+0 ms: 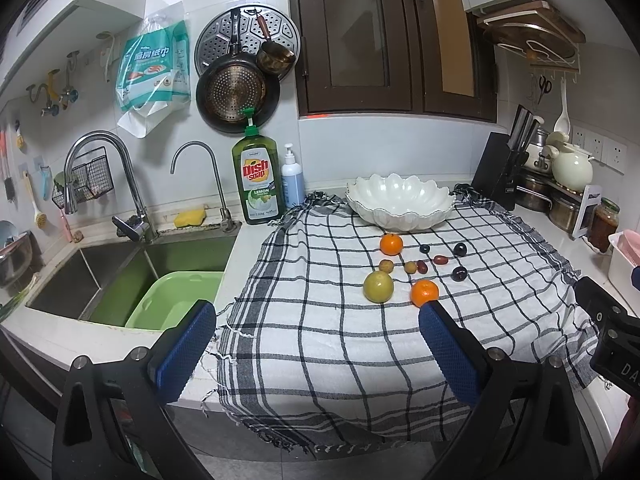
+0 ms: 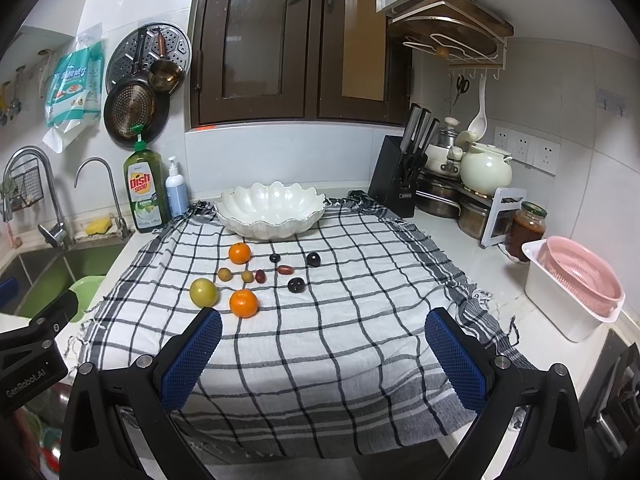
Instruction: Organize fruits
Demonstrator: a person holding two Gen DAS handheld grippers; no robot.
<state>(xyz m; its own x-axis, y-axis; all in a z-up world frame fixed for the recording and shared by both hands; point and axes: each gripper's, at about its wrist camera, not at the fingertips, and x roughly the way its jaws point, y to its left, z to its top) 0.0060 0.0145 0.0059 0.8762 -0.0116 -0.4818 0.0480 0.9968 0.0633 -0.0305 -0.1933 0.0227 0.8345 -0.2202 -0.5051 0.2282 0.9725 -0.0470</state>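
At mid-frame on the checked cloth, the fruits are lying beyond my fingertips, below the white bowl. I'm holding the left gripper and right gripper spread wide, gripping nothing.

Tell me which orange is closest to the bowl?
The orange at the back, just in front of the white bowl. The other orange sits nearer the tongs, beside the green fruit.
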